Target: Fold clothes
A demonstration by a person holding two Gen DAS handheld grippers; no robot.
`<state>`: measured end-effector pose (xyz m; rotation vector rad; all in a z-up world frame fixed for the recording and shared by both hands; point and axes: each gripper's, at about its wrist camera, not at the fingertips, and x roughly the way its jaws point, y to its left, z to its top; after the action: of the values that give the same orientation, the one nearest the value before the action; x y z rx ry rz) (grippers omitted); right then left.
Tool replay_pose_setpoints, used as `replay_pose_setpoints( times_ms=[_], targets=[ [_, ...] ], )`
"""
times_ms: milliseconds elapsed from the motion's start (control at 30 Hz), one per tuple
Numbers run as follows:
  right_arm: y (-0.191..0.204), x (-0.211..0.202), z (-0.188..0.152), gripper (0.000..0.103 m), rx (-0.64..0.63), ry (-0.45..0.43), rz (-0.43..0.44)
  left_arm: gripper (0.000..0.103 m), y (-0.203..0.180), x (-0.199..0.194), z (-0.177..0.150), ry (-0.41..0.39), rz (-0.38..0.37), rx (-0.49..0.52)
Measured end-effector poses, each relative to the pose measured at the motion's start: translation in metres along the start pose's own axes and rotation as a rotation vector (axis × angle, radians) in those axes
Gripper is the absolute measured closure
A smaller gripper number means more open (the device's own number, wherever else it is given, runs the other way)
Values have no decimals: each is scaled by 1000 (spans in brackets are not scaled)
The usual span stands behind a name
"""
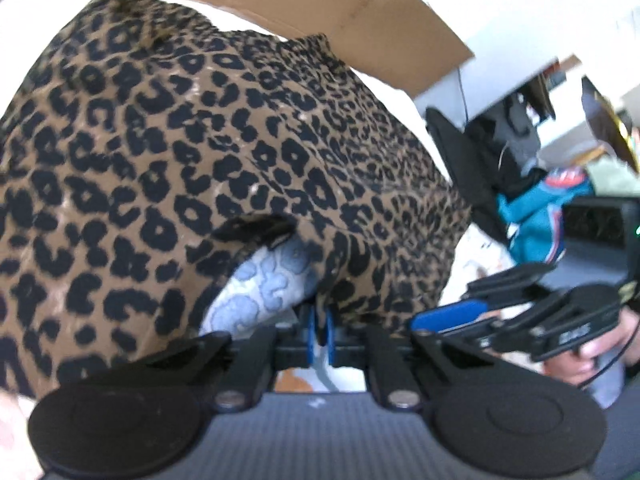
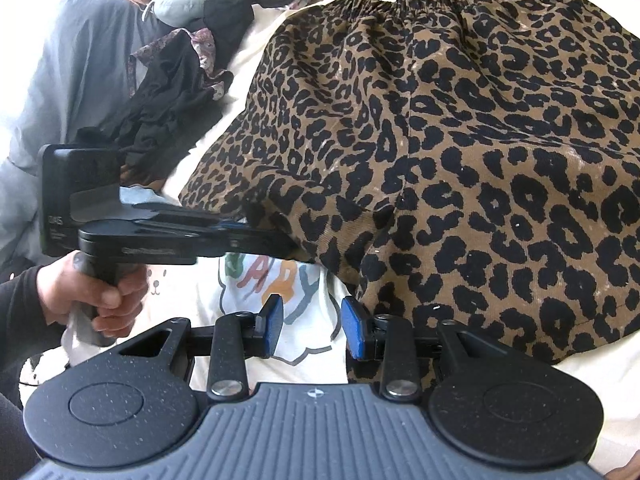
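A leopard-print garment with an elastic waistband lies on a white printed sheet. My left gripper is shut on the garment's hem and lifts it, showing the pale inside. In the right wrist view the left gripper reaches in from the left with its tips under the cloth edge. My right gripper is open and empty, just left of the garment's lower edge, over the sheet. It also shows in the left wrist view at the right.
A pile of dark and grey clothes lies at the back left. A cardboard box stands behind the garment. A teal garment and dark gear sit at the right.
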<state>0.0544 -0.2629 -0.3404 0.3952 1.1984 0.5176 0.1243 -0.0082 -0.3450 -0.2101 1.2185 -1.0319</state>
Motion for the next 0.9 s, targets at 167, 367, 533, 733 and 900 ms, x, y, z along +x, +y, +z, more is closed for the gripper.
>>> replay_pose_setpoints(
  times_ms=[167,367,533,733,900],
  targets=[
    [2,-2,-1,64,-4,-2,9,99,4,-13,-4,-32,-83,-147],
    [3,-5,-3,64,-5,-6,14,99,-5,-19,-6,-45,-168,-205],
    [-1,-7,-5,64,3,-6,11,99,-16,-15,-14,0,-191,-183],
    [-7,-8,-6,64,11,-4,0,101,-29,-5,-23,61,-202,-119],
    [-11,-9,-7,64,27,-7,-7,101,-21,2,-18,15,-156,-125]
  ],
)
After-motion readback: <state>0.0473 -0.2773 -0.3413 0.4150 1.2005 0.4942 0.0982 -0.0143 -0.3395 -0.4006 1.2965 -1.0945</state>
